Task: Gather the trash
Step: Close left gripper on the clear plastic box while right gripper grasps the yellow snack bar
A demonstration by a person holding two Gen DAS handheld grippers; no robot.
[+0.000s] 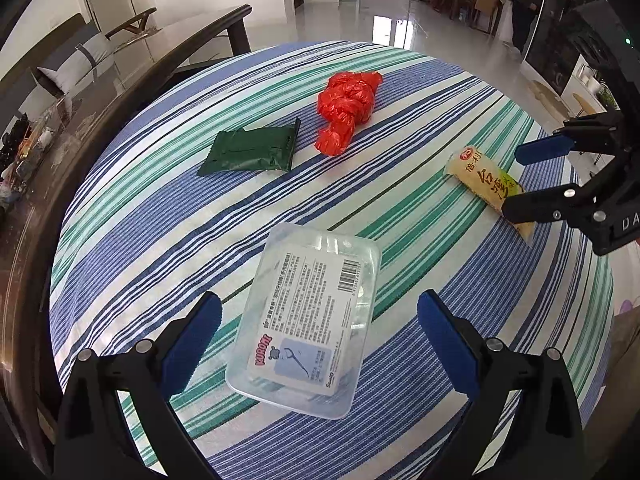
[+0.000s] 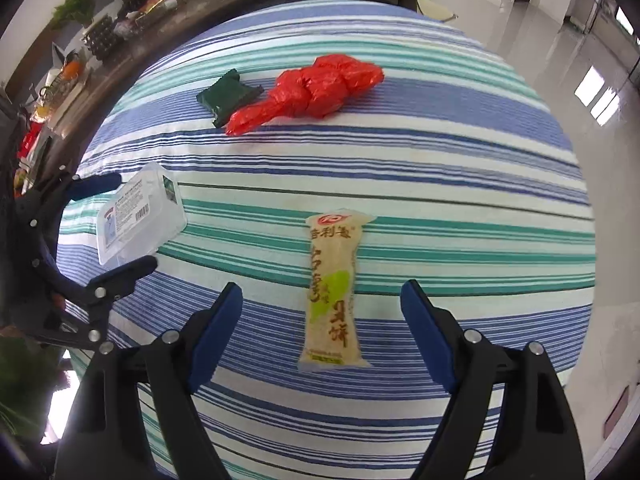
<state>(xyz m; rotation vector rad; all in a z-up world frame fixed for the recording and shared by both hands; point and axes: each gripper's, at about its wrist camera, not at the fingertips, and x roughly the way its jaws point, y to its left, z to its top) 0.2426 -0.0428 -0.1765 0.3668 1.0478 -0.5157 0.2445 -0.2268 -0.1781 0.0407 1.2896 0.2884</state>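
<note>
A clear plastic box [image 1: 306, 320] with a printed label lies on the striped tablecloth [image 1: 160, 220]. My left gripper [image 1: 320, 340] is open with its fingers on either side of the box, apart from it. A yellow snack wrapper [image 2: 332, 292] lies lengthwise between the fingers of my open right gripper [image 2: 320, 328], not gripped. A crumpled red plastic bag [image 1: 346, 110] and a dark green packet [image 1: 252, 152] lie farther back. The right gripper [image 1: 532, 178] shows in the left wrist view around the wrapper [image 1: 484, 184]; the left gripper [image 2: 116, 220] shows in the right wrist view around the box [image 2: 140, 216].
A dark wooden bench or table [image 1: 100, 92] with clutter runs along the left side of the table. Glossy floor [image 1: 360, 16] lies beyond the far edge, with chairs [image 1: 486, 4] and a standing person [image 1: 526, 0] far back.
</note>
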